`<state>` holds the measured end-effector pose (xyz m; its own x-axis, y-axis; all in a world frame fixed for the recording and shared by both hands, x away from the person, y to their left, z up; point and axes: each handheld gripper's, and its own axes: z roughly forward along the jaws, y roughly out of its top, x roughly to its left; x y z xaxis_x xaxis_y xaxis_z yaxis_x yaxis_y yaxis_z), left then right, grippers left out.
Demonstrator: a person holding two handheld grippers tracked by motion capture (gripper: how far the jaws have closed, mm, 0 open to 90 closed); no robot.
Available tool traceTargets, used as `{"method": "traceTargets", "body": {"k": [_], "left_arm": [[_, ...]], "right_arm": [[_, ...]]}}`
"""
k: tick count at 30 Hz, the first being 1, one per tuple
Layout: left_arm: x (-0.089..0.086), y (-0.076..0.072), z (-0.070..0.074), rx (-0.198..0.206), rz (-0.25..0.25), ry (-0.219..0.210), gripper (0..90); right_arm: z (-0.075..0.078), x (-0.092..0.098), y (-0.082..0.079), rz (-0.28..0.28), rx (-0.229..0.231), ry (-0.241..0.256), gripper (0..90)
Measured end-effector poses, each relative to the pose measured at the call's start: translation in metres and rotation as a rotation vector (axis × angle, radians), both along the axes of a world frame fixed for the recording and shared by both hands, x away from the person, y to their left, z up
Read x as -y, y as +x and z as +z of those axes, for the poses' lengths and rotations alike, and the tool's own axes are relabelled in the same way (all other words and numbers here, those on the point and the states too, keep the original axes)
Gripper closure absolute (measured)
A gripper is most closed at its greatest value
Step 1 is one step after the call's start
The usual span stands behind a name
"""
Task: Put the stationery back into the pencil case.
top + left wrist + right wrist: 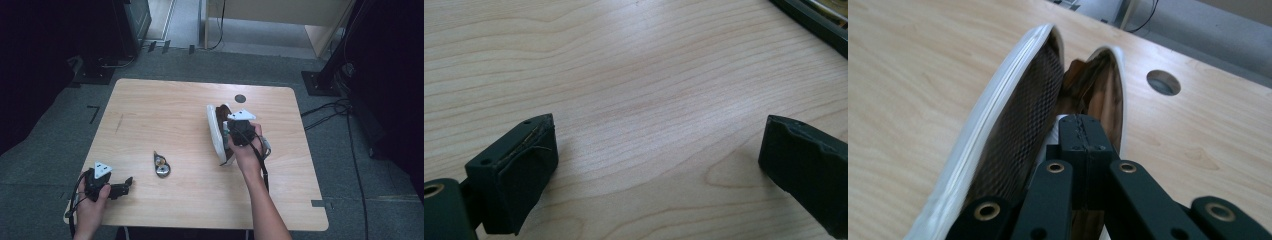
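A white zip case (216, 131) with a brown mesh lining stands on its edge, partly open, right of the table's middle. In the right gripper view its two halves (1013, 115) spread apart in front of me. My right gripper (229, 139) is shut, its tips (1083, 125) pushed in between the halves; whether they pinch anything thin I cannot tell. My left gripper (128, 184) rests low at the table's front left corner, open, with bare wood between its jaws (656, 165). A small round metal and black object (161, 165) lies between the two grippers.
The wooden table (165, 110) has a round cable hole (240, 98) behind the case, also in the right gripper view (1163, 82). A dark-edged thing (819, 17) crosses the top right corner of the left gripper view. Cables and dark stands surround the table on the floor.
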<state>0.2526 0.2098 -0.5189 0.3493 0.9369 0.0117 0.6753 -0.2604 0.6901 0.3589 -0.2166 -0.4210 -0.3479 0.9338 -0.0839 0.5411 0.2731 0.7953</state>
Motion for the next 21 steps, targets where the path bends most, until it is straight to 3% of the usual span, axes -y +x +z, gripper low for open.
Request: {"method": "traceTargets", "body": {"k": [4,9,21], "left_arm": [[0.000,0.000,0.000,-0.001,0.000,-0.001,2.7],[0.000,0.000,0.000,0.000,0.000,0.001,2.7],[0.000,0.000,0.000,-0.002,-0.001,0.001,2.7]], "right_arm": [[0.009,0.001,-0.004,0.004,0.031,0.036,90.0],[0.016,-0.005,-0.022,0.037,0.056,0.070,90.0],[0.021,-0.017,-0.069,0.118,0.080,0.148,73.8]]}}
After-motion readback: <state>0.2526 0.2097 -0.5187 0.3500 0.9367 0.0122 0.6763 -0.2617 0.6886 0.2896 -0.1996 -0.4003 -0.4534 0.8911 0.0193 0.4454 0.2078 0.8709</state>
